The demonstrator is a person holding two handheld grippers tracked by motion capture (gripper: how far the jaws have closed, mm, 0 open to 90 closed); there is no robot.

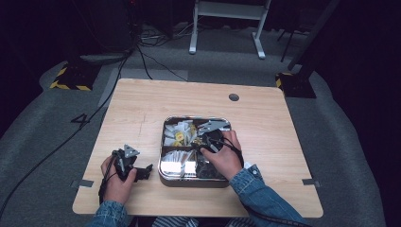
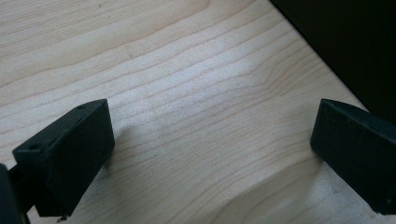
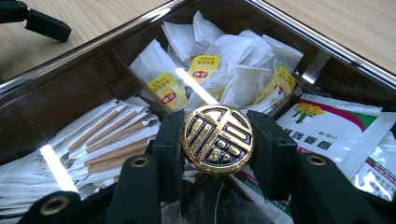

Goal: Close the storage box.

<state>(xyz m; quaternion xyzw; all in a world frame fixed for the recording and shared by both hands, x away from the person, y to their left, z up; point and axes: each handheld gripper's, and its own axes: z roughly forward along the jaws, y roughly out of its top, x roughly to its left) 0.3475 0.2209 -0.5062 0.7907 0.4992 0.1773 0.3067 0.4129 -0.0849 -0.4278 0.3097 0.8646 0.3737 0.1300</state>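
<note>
Gripping a round gold-and-black knob [image 3: 218,139] with the right gripper [image 3: 218,144], over the middle of the compartment box [image 1: 166,124].

Jaws half closed, pads pressed on the knob's two sides; its patterned face tips up toward the camera, round so no long axis. Tea bags [image 3: 219,60] lie behind, stick packets [image 3: 100,137] beside. Left gripper [image 2: 212,140] wide open, nothing between, resting on the table [image 2: 187,70].

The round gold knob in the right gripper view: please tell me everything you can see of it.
The round knob is a shiny gold disc with a raised, character-like pattern on a black ground; it looks like metal. It faces the camera, standing between the two black jaws of the right claw, whose pads press its left and right edges. It sits over the middle of the compartment box, above the tea bags and sachets.
</note>
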